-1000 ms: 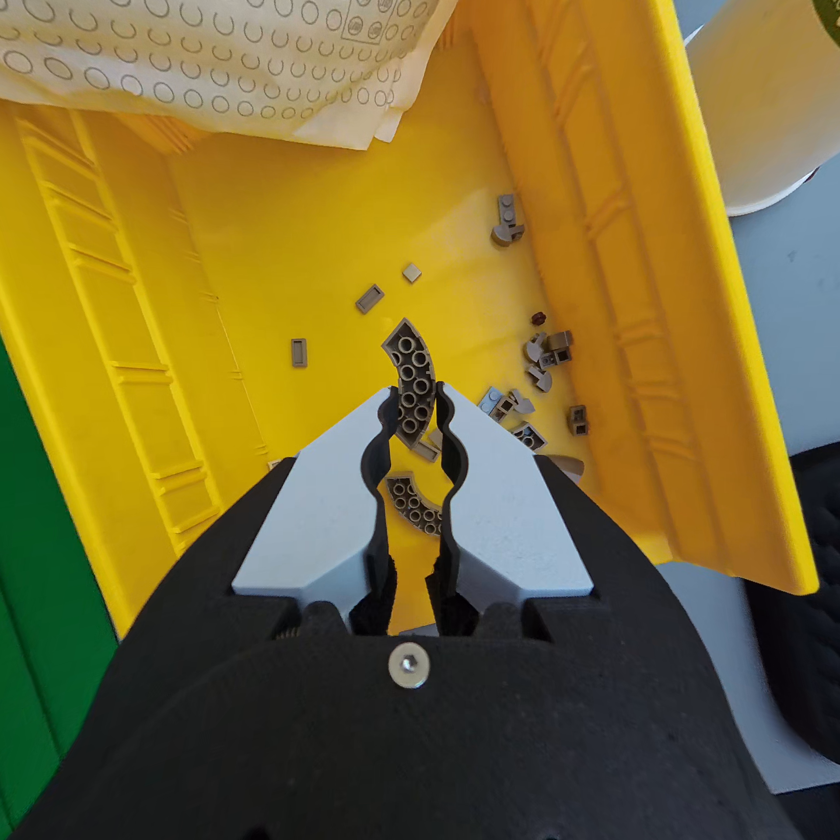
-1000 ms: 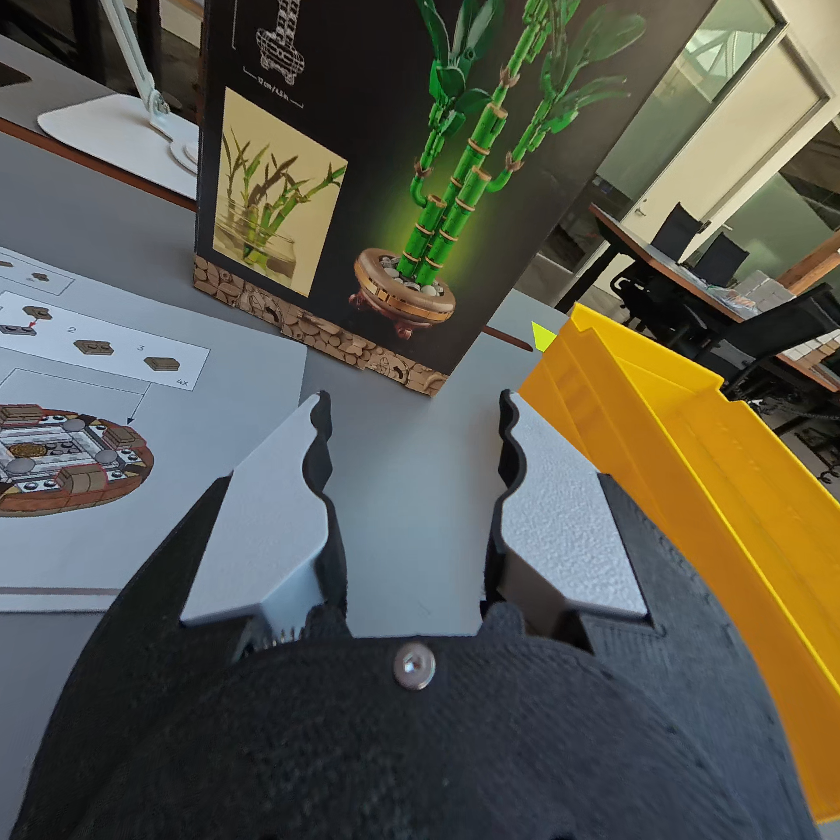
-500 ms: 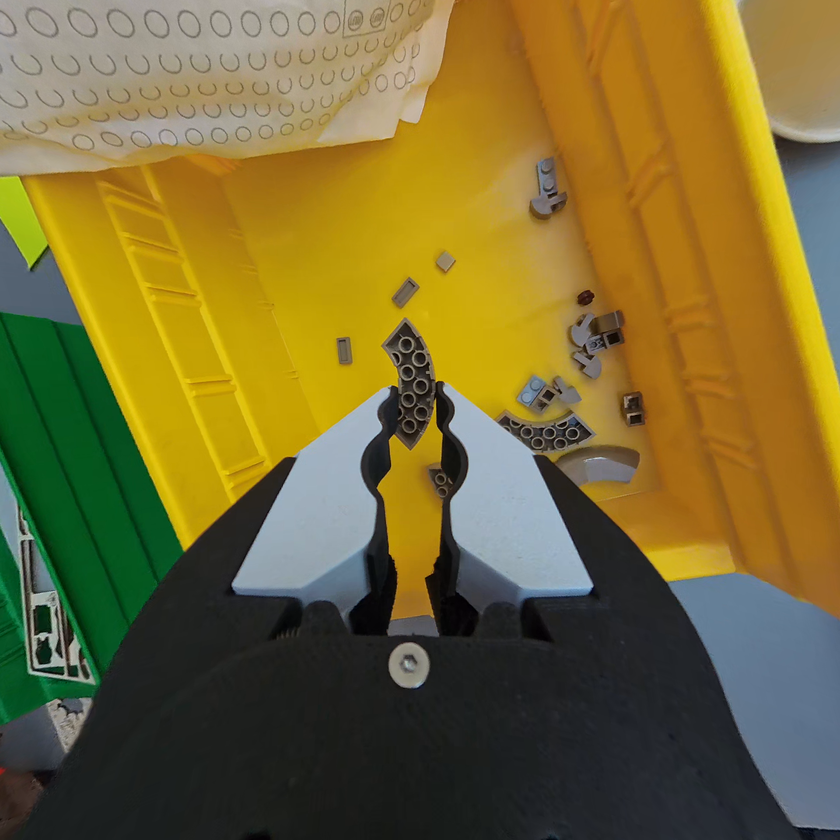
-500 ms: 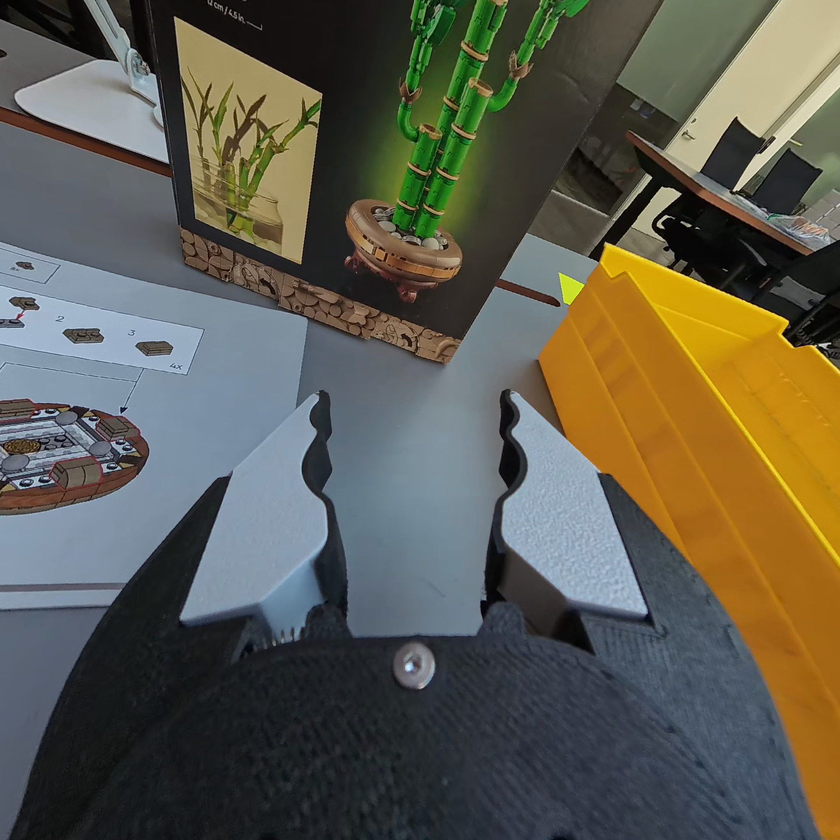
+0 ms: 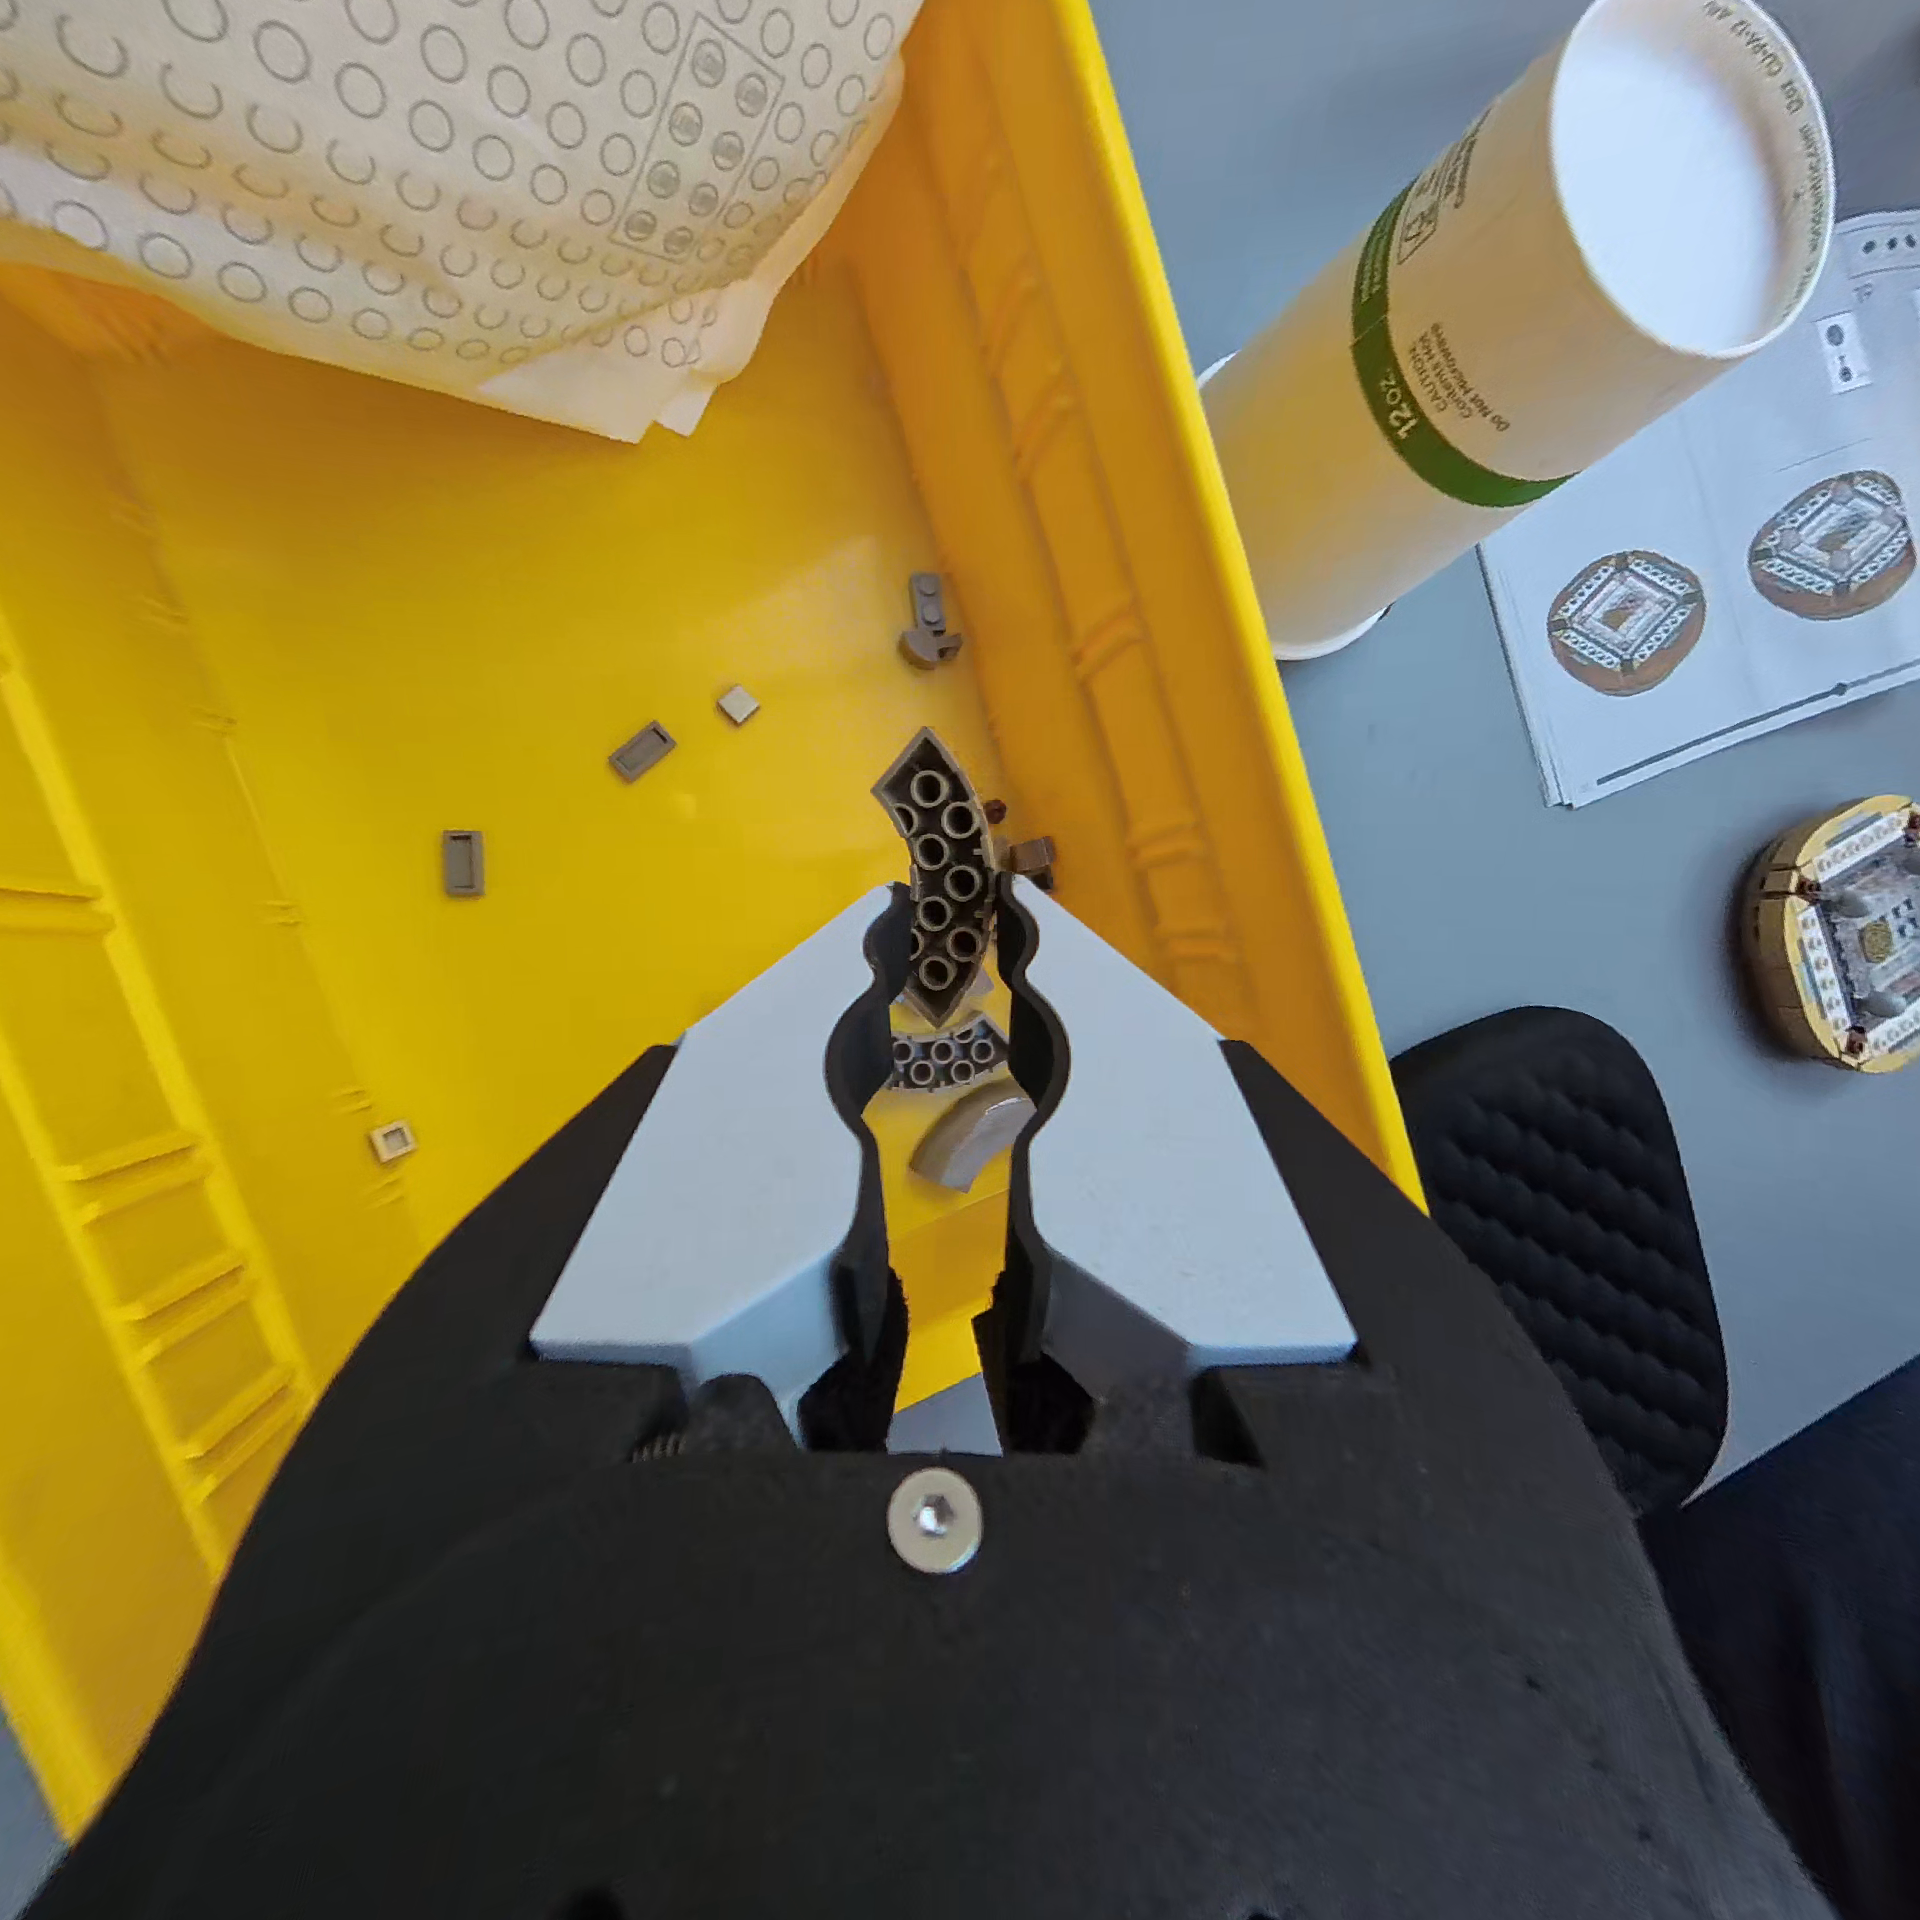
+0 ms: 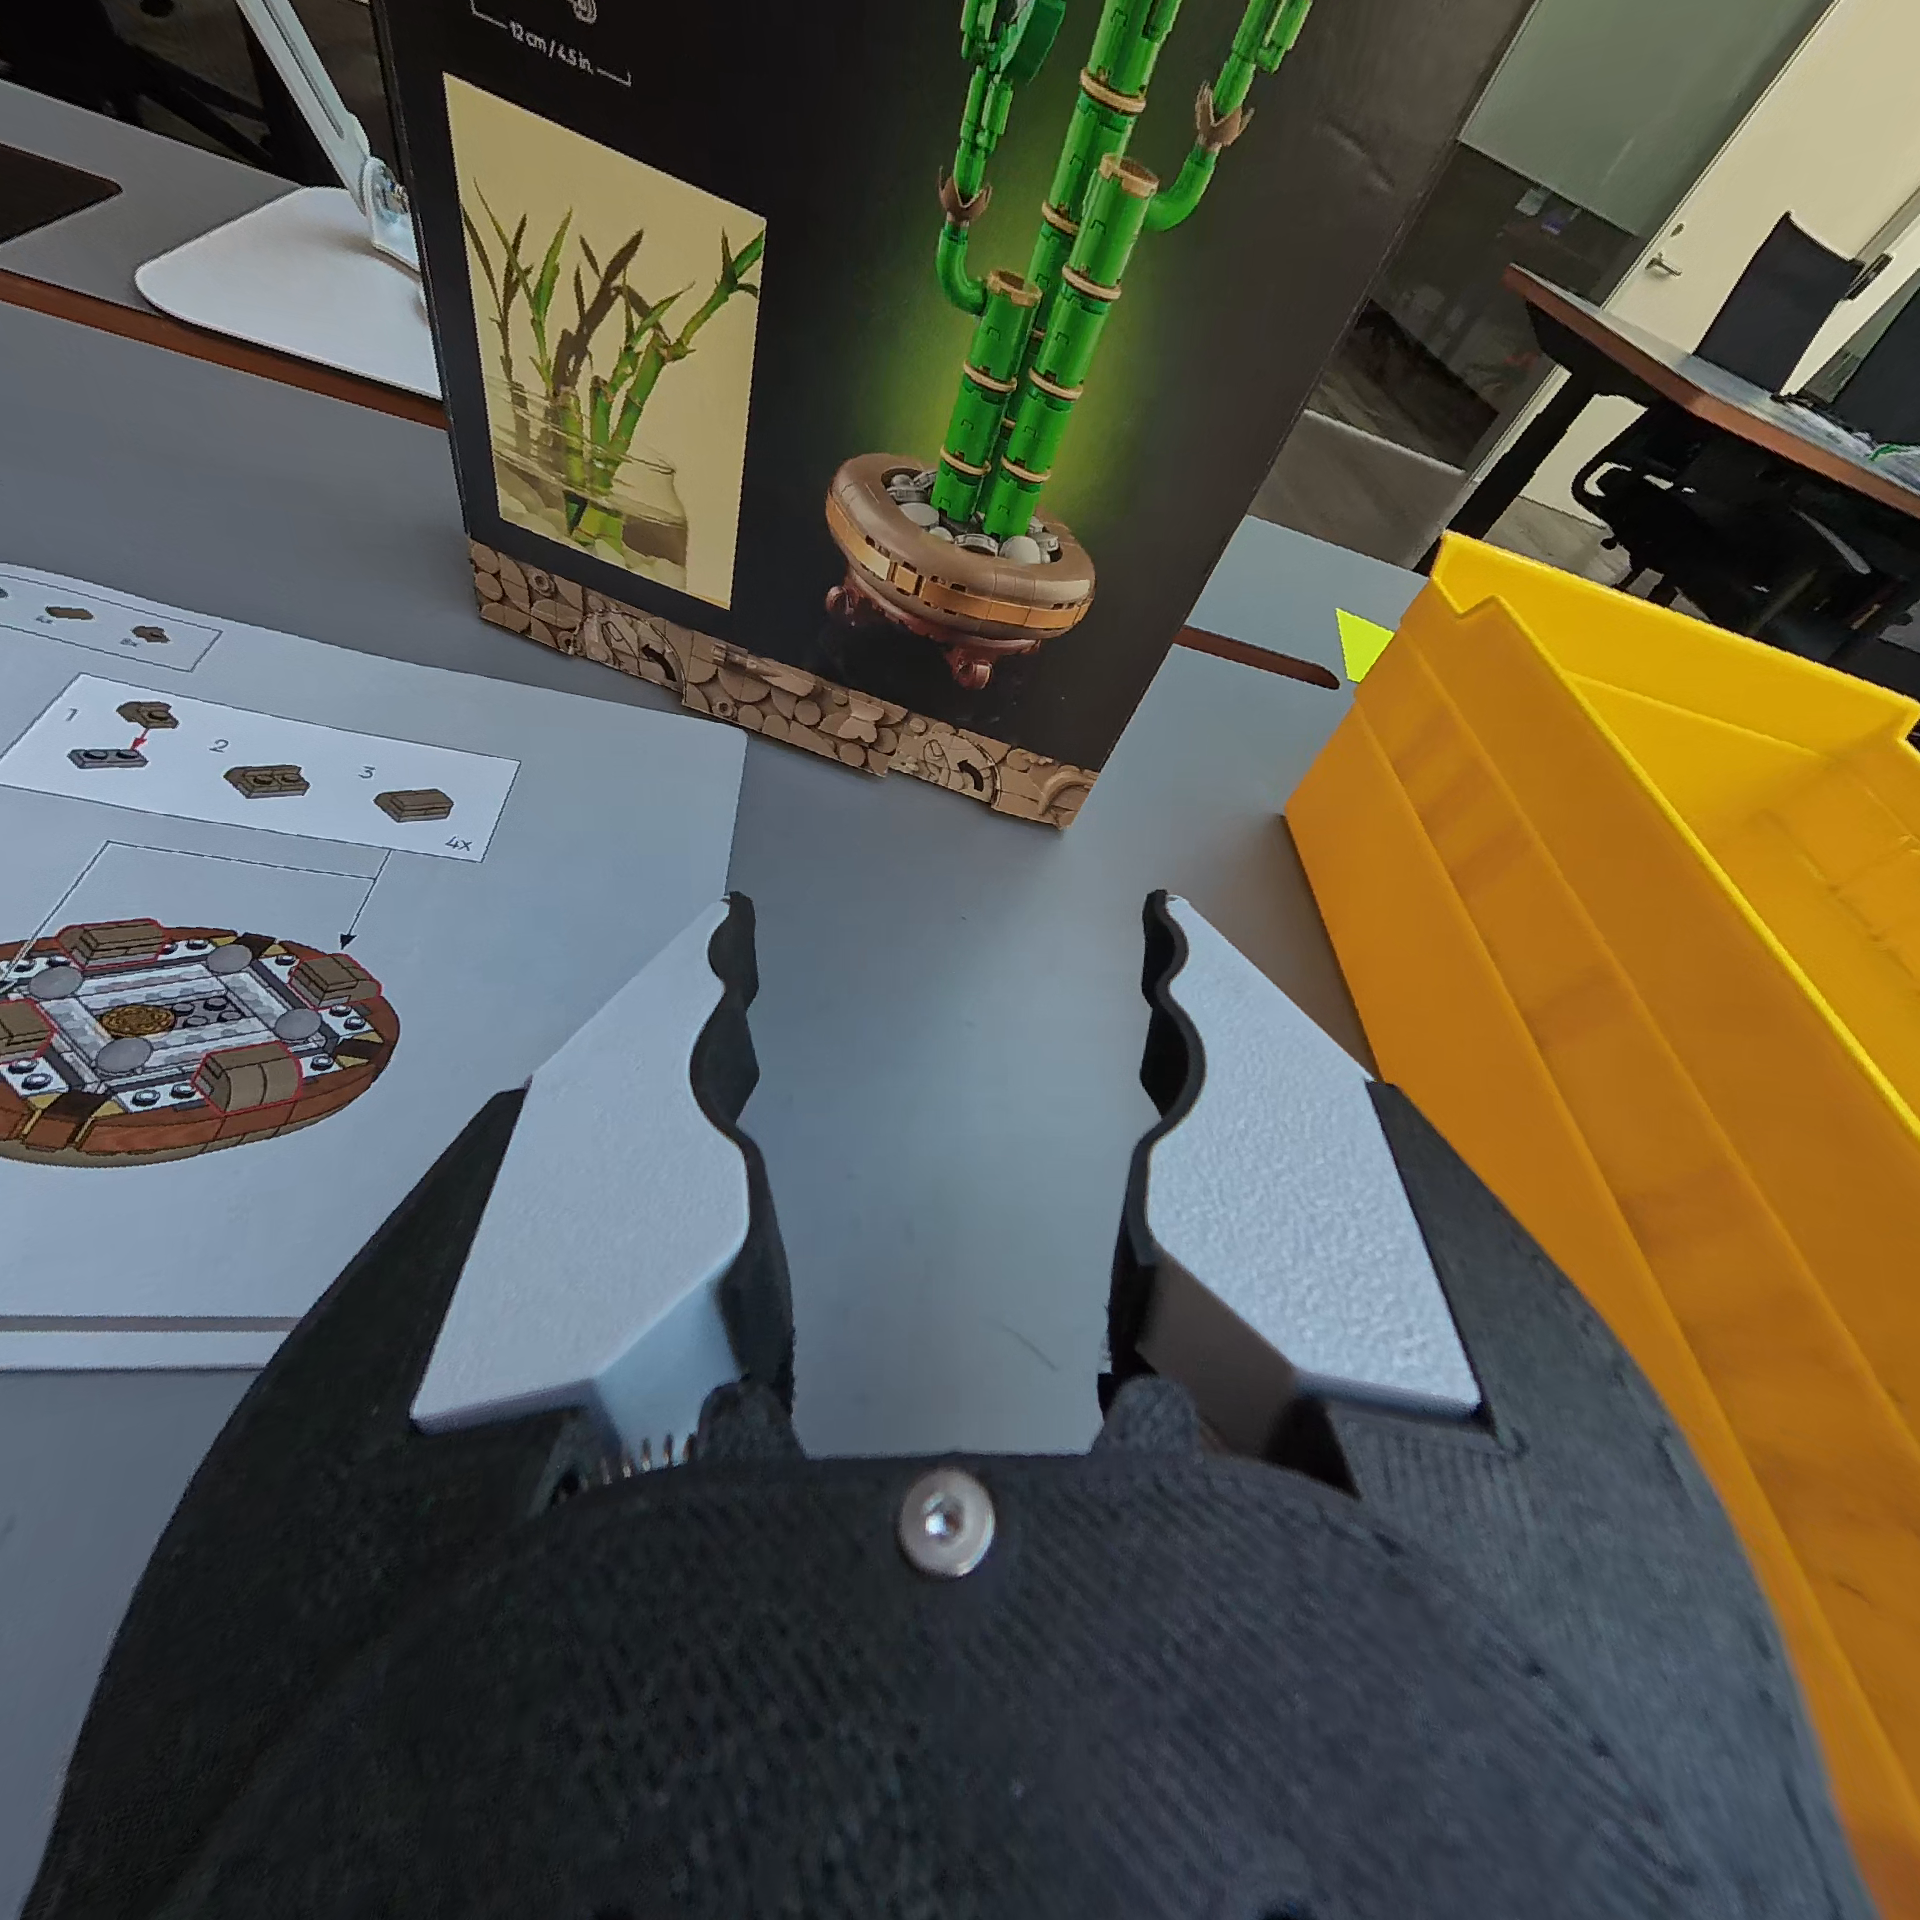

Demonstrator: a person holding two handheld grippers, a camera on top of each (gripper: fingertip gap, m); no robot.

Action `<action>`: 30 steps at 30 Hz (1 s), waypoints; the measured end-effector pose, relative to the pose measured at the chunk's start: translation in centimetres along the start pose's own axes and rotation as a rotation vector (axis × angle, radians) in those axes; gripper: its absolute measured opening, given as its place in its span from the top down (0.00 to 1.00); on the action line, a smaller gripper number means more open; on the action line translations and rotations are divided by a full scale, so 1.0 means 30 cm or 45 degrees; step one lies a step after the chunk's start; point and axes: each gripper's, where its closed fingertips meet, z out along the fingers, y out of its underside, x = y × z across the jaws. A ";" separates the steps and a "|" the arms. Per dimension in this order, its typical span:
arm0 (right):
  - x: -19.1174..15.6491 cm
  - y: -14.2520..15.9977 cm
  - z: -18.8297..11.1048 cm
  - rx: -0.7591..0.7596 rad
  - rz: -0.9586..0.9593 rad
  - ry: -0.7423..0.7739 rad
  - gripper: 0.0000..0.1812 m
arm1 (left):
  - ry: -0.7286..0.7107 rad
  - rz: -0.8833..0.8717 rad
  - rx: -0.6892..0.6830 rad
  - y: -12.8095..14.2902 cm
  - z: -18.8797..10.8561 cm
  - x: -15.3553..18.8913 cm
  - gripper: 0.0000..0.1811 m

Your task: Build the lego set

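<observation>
Left gripper [image 5: 945,896]: we see its tips pinching a curved grey studded lego plate [image 5: 943,879], underside tubes facing us, held above the floor of the yellow plastic bin [image 5: 540,582].
Bin contents: we note a second curved grey plate [image 5: 945,1060] and a smooth grey curved slope piece [image 5: 968,1141] lying between the fingers' line of sight; small grey tiles [image 5: 642,750] scattered further in; a white paper bag printed with circles [image 5: 416,166] at the far end.
Outside bin: tall white paper cup with a green band [image 5: 1475,312] beside the bin wall; the round tan and white lego base [image 5: 1844,951] on the grey table [image 5: 1455,831], near the open instruction booklet [image 5: 1704,603].
Right gripper [image 6: 948,914]: we see it spread wide, nothing between the fingers, over bare table.
Ahead of right gripper: the dark lego box picturing green bamboo [image 6: 883,364] stands upright.
</observation>
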 end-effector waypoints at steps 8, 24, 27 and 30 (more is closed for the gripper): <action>-0.012 -0.001 0.000 0.004 0.001 -0.024 0.59 | 0.097 -0.062 0.090 -0.025 -0.034 0.018 0.92; -0.029 -0.002 0.002 0.006 -0.007 -0.051 0.59 | -0.234 0.062 -0.186 0.054 0.025 -0.148 0.92; -0.027 -0.007 -0.001 0.015 -0.002 -0.054 0.59 | -0.310 0.080 -0.255 0.064 0.045 -0.192 0.92; -0.029 -0.006 0.000 0.013 0.002 -0.060 0.59 | -0.290 0.046 -0.276 0.061 0.062 -0.197 0.92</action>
